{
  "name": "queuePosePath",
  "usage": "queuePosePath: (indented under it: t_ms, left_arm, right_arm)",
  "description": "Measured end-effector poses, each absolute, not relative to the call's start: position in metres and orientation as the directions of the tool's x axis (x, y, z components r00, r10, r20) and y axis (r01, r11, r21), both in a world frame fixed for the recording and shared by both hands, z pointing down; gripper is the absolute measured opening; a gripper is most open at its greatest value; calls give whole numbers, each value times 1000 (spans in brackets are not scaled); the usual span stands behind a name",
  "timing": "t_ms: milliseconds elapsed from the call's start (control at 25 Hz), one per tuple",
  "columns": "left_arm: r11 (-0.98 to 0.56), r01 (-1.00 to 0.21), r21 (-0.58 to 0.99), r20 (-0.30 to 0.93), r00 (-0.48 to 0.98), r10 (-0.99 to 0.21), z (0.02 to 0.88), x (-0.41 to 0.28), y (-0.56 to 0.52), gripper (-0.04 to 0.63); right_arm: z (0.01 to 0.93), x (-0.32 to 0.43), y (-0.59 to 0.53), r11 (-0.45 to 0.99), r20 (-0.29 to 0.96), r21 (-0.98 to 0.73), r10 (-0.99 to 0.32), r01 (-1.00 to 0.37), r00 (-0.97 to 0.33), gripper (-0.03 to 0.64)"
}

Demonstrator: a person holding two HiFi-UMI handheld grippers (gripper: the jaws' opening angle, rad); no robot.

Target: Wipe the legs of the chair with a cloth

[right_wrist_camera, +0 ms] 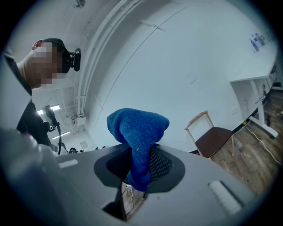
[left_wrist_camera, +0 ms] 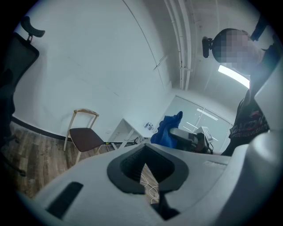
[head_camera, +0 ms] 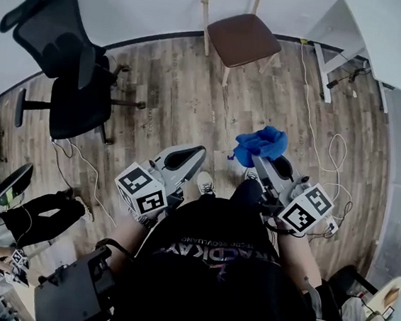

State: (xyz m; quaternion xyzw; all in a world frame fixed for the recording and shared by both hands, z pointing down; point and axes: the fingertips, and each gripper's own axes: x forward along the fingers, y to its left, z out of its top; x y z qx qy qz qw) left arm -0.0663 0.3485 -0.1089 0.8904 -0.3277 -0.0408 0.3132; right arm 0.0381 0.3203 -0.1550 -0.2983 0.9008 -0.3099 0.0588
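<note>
left tongs (left_wrist_camera: 145,165) closed and empty, right tongs (right_wrist_camera: 140,171) clamped on blue cloth (right_wrist_camera: 138,128).

Blue cloth (right_wrist_camera: 138,132) looking fuzzy, terry-like; chair (head_camera: 240,36) showing pale wood frame, smooth brown seat; floor (head_camera: 179,97) showing matt wood-grain planks.

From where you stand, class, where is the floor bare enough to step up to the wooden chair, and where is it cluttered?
The floor is bare between the office chair and the wooden chair, and straight ahead of you. Cables crowd the right, by the desk.
</note>
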Motion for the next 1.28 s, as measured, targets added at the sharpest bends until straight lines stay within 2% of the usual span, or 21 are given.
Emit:
queuePosePath:
  t_ms: [440, 720, 1280]
  left_arm:
    - [-529, -602, 599, 167, 739, -652, -98, -47, 287, -2]
    - [-436, -648, 624, 208, 675, -708, -90, -26, 184, -2]
    - [-320, -715, 622, 232, 559, -796, -62, -8, 47, -2]
  right_arm:
    - [-143, 57, 247, 644, 99, -599, -530, -476, -842, 87]
    - [-134, 78, 129, 658, 111, -620, -466, -428, -878, 87]
    - [-81, 100, -33, 691, 158, -634, -323, -347, -933, 87]
